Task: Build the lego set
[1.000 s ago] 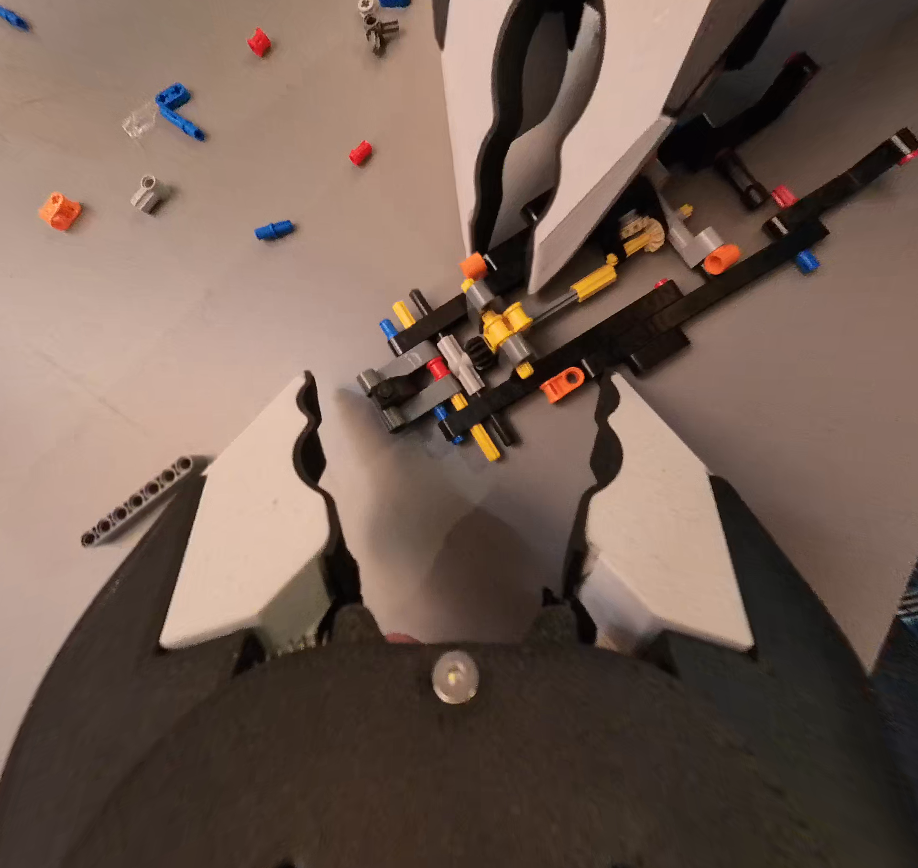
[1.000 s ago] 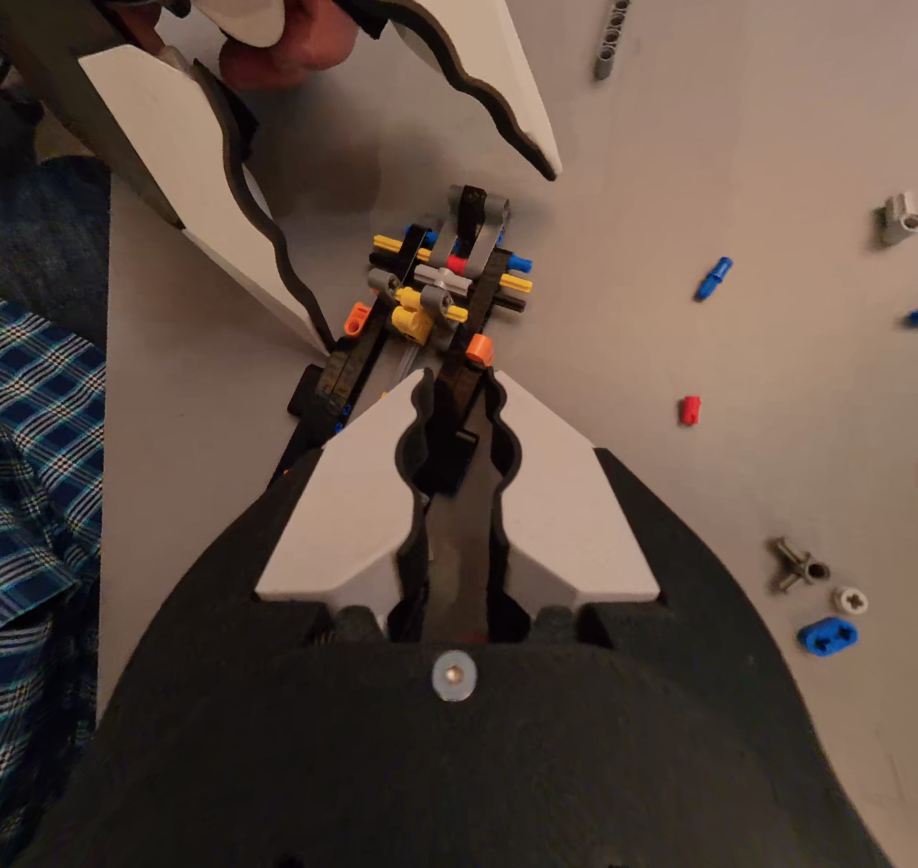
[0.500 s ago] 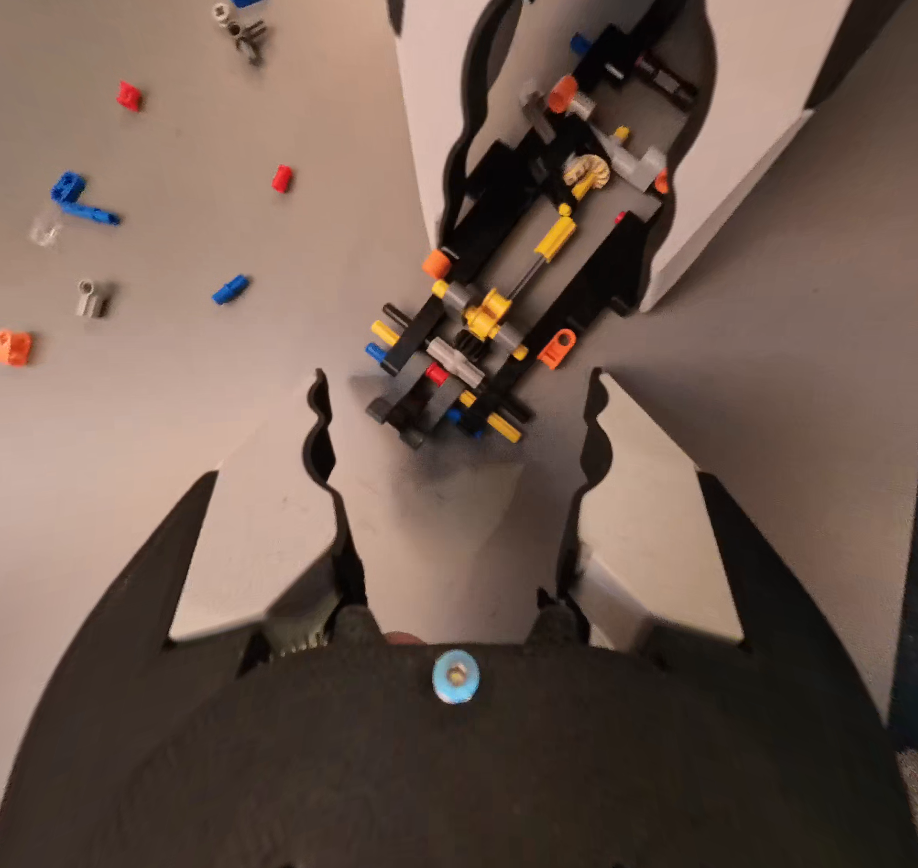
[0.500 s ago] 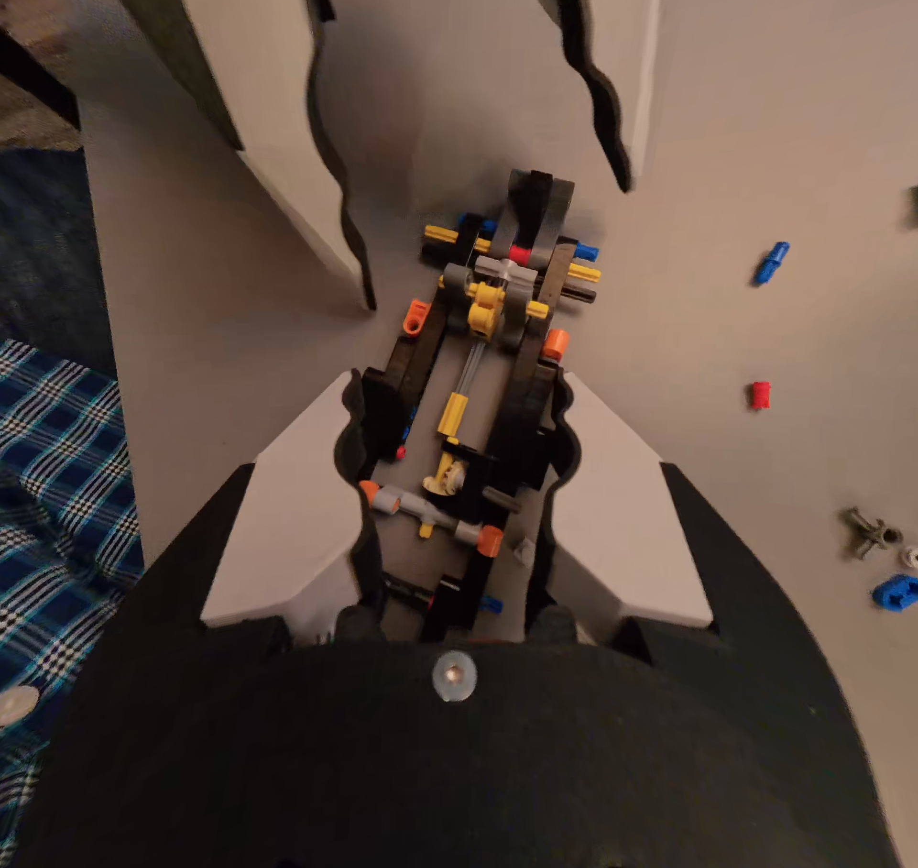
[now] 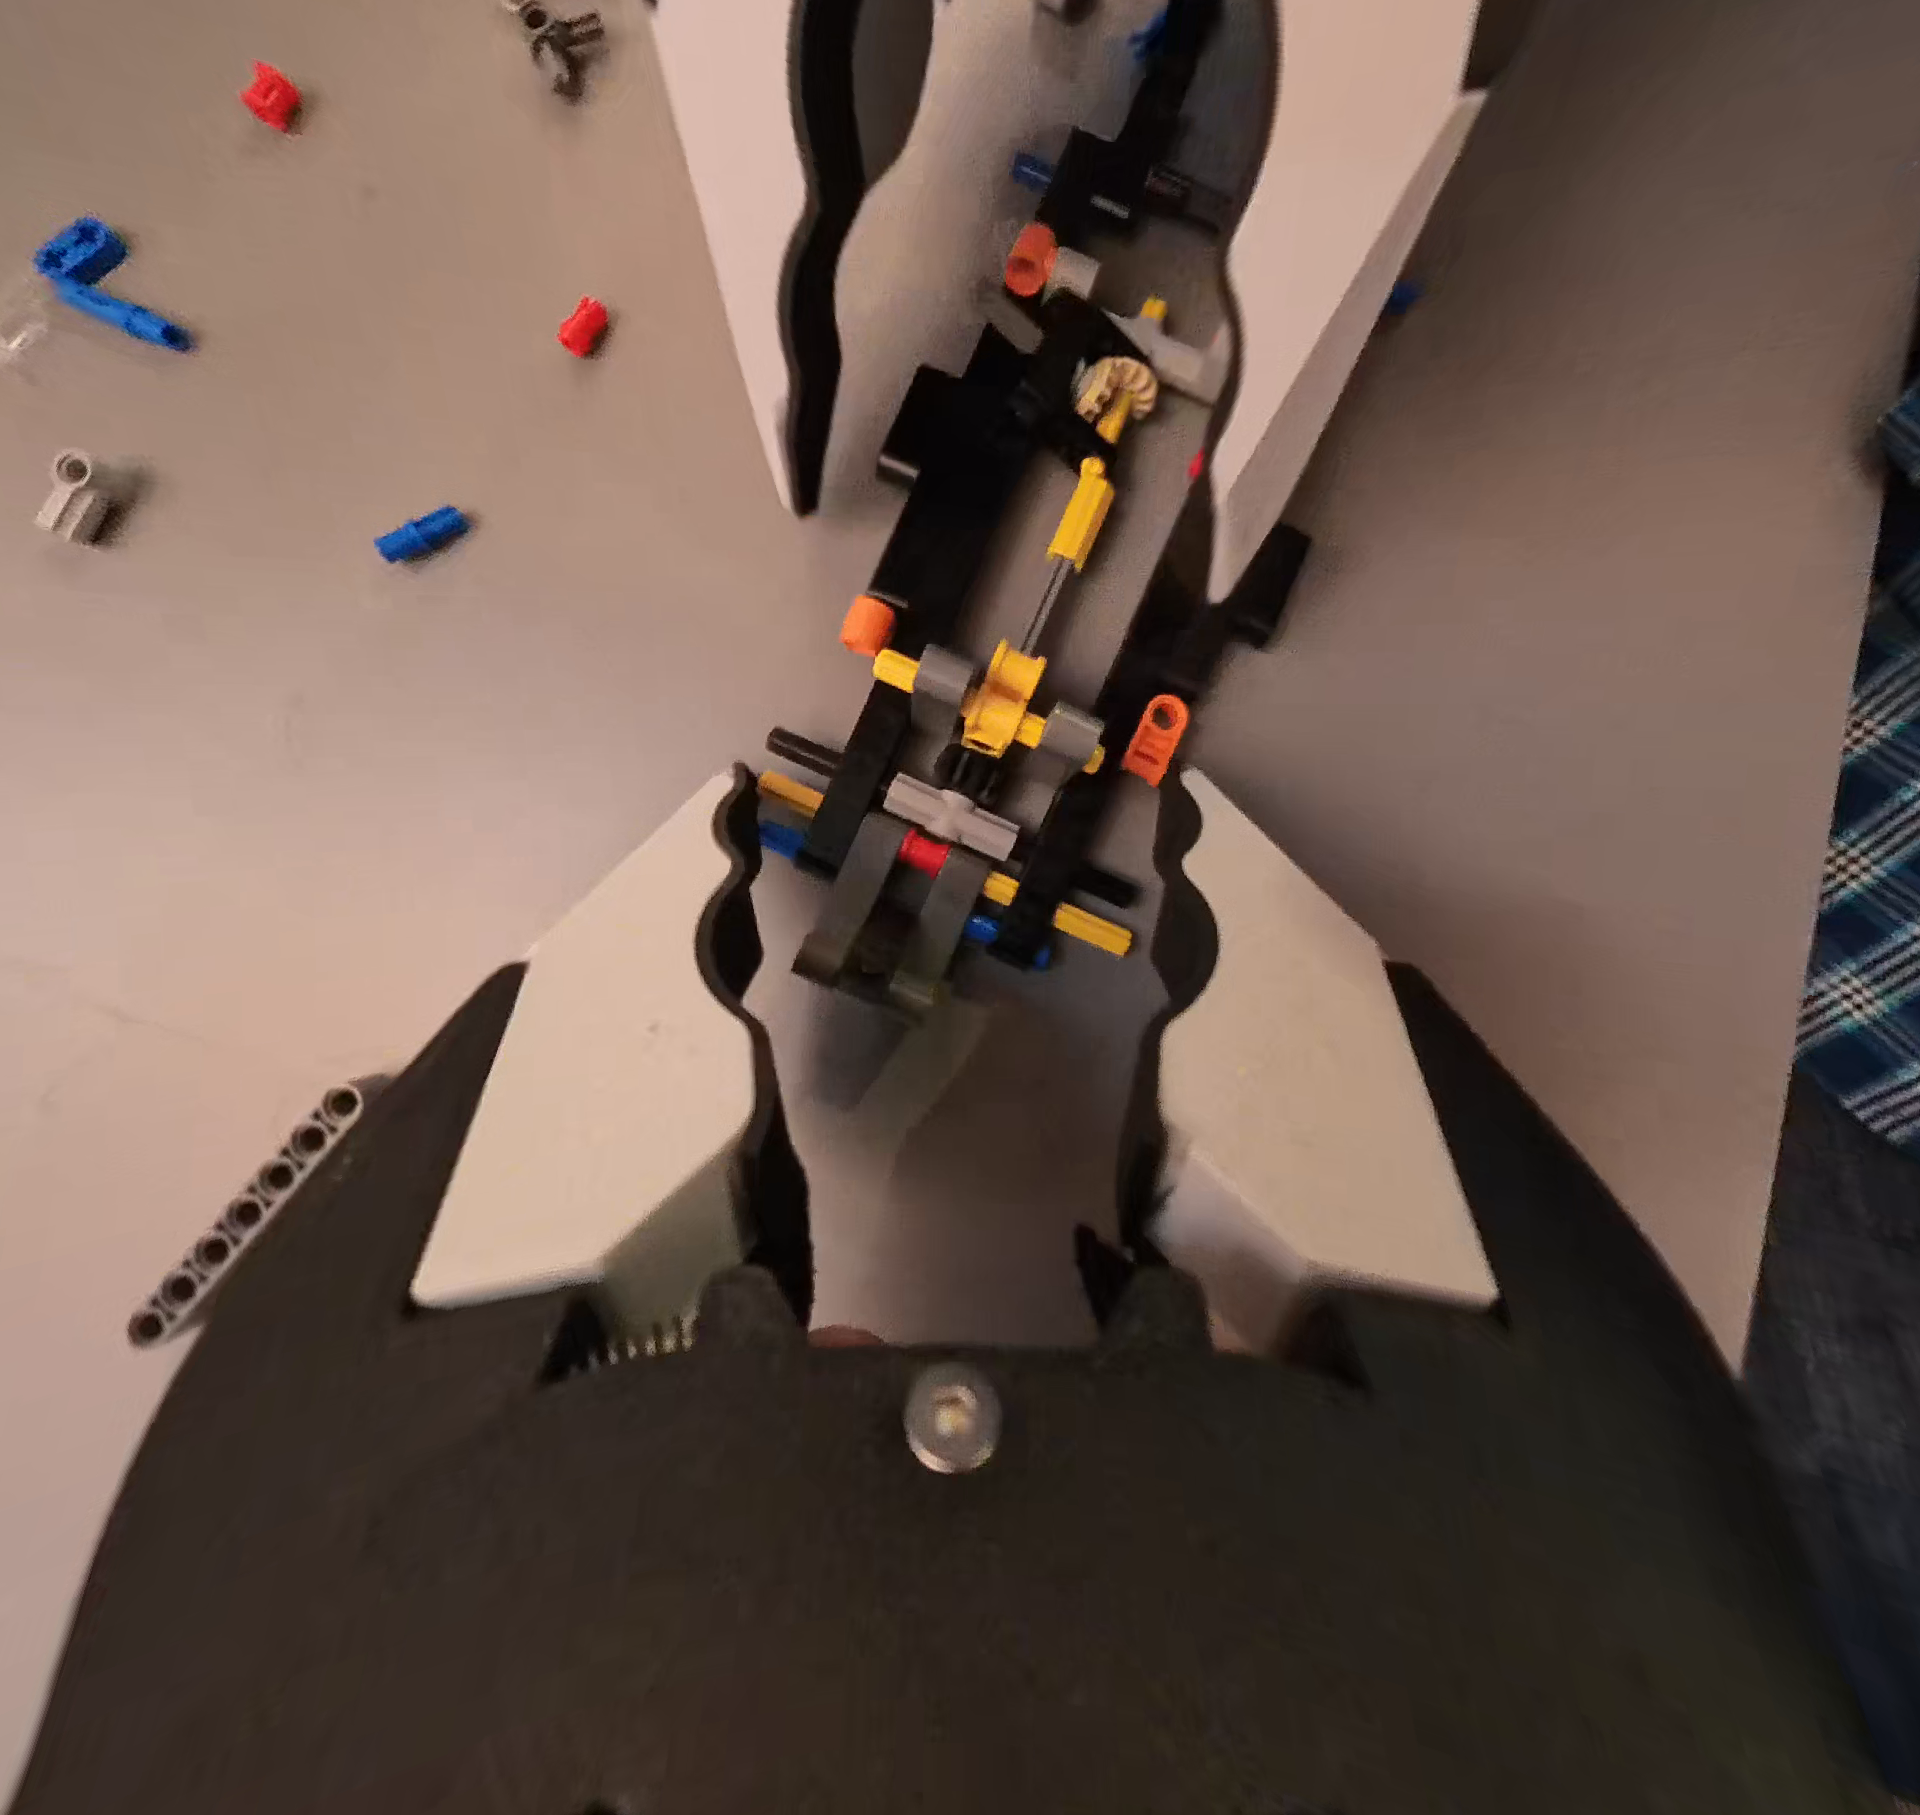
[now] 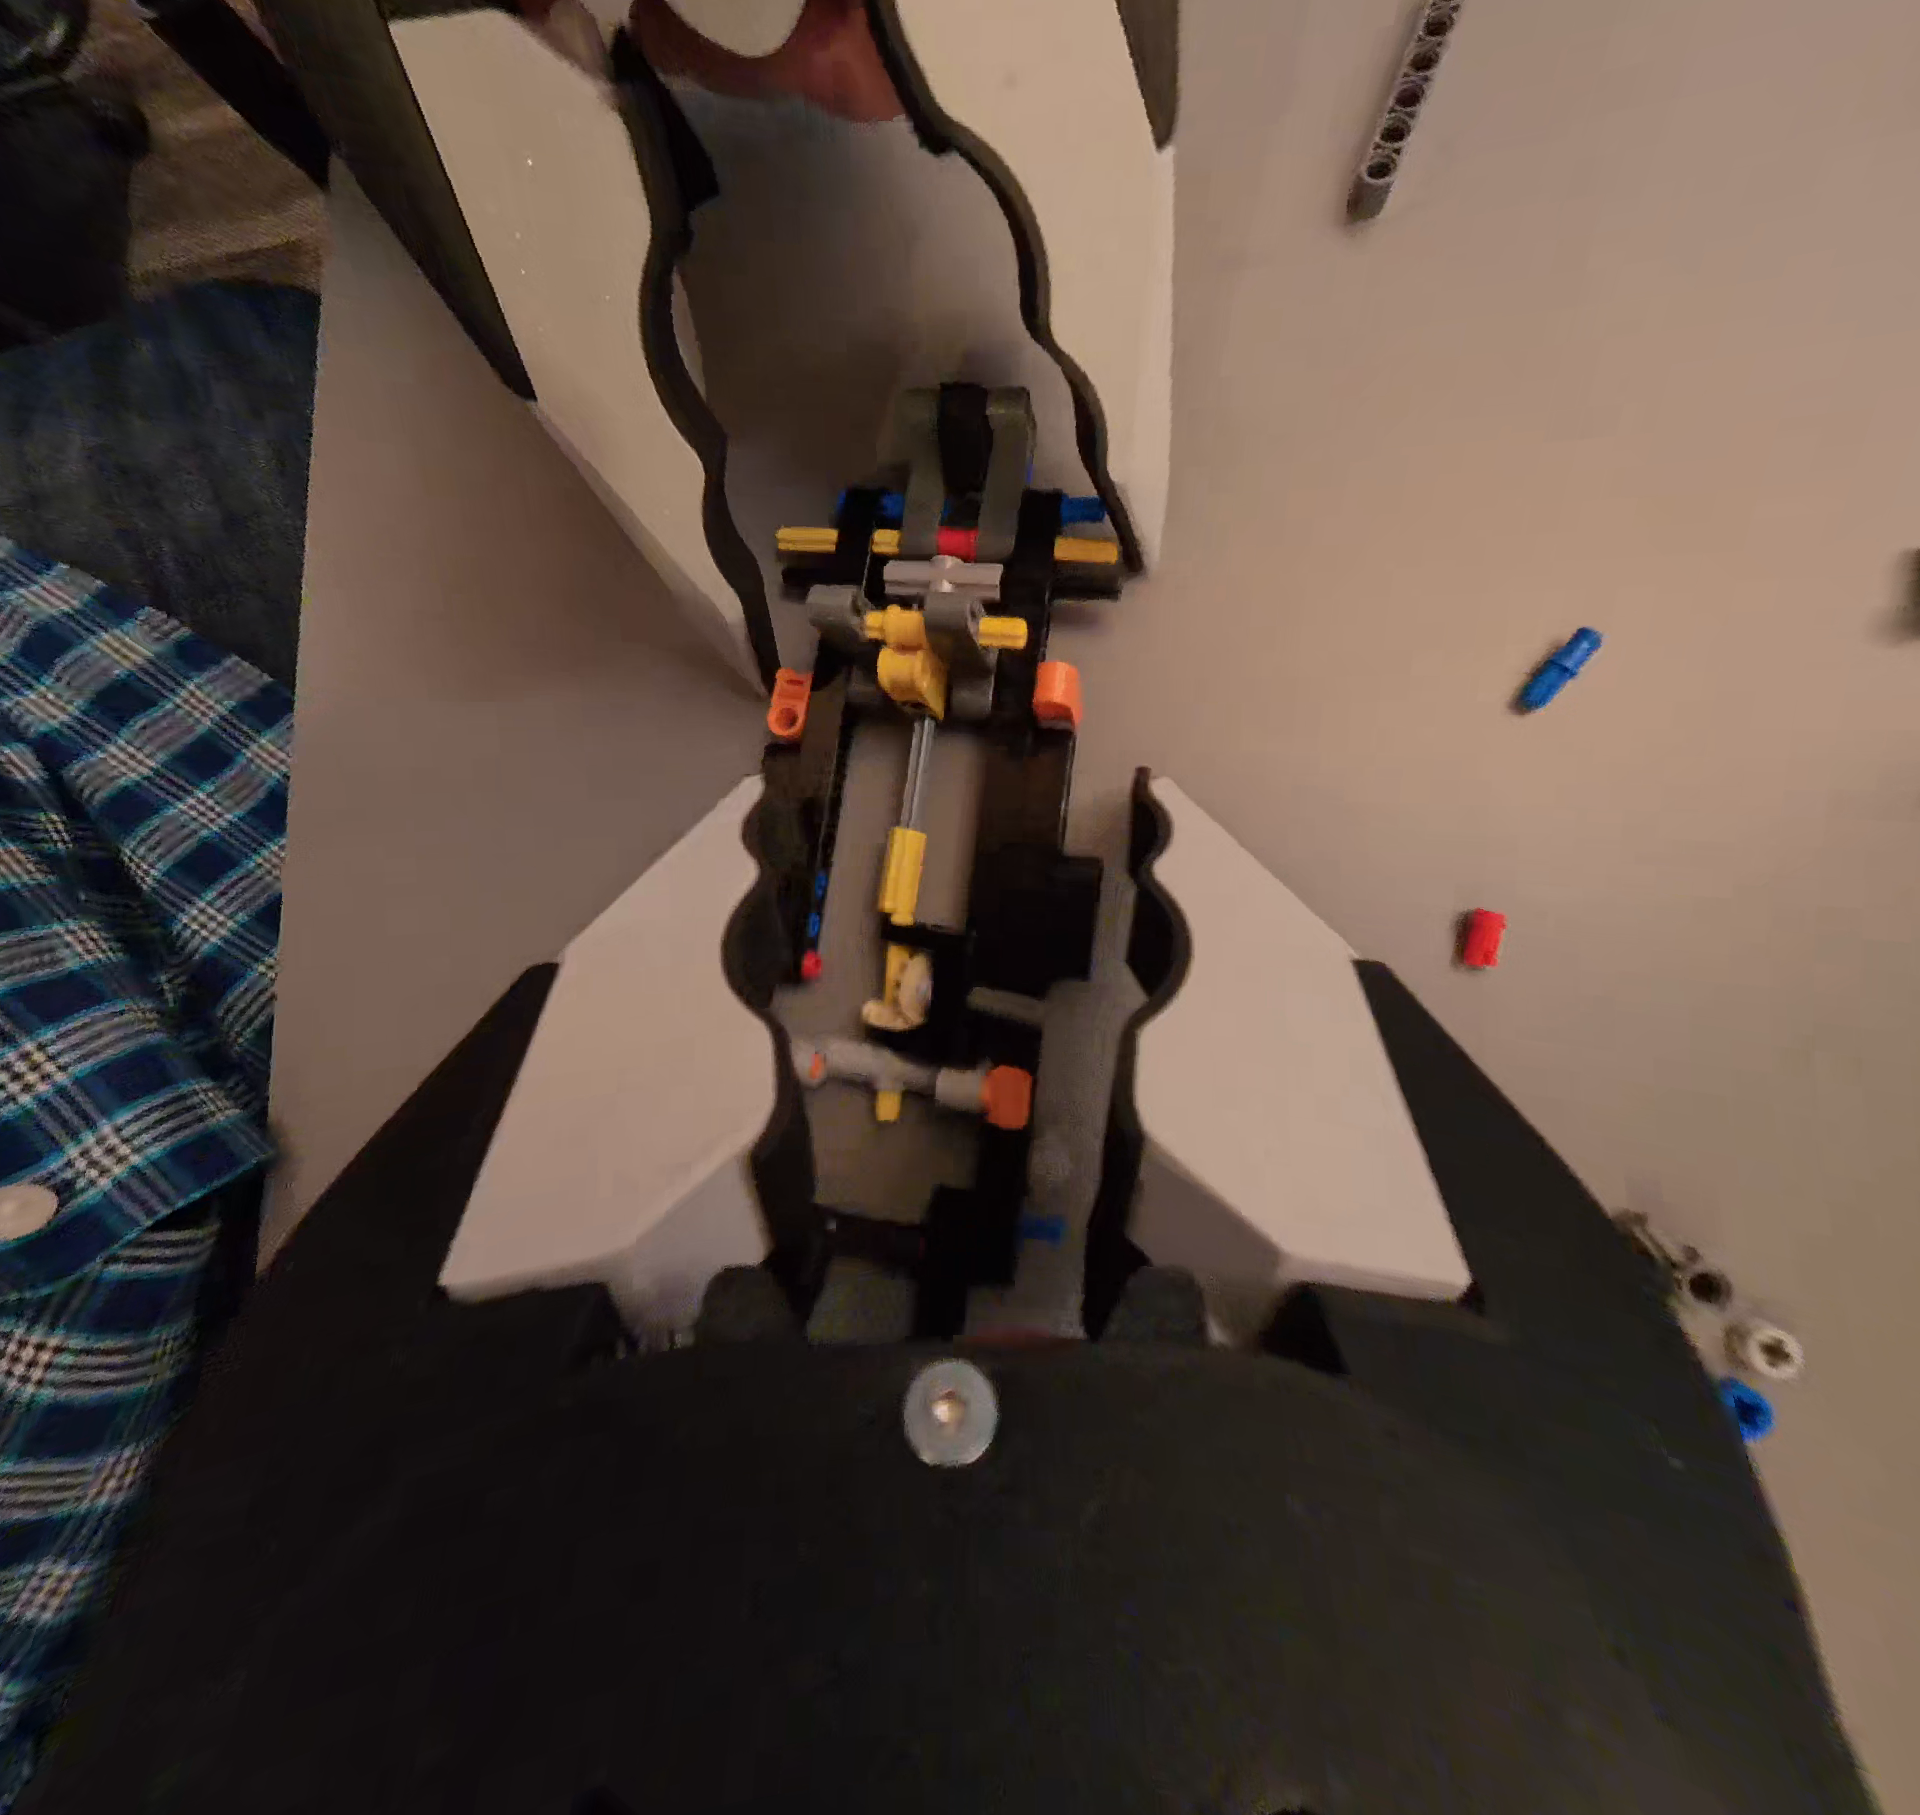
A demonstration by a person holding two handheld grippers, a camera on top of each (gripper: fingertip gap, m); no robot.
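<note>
Tongs are being held apart on both sides: the left tongs (image 5: 951,799) are being spread around the grey-and-yellow end of the lego chassis (image 5: 997,695), while the right tongs (image 6: 940,799) are being kept wide around its opposite end. The chassis is being left flat on the bench (image 5: 416,778), loose pieces such as a blue pin (image 5: 421,532) being scattered beyond.

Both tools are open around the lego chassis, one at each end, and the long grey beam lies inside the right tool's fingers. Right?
Not quite. The long grey beam lies loose on the table, outside the right tool; the right wrist view shows it. Both tools, left included, are open around the lego chassis.
</note>
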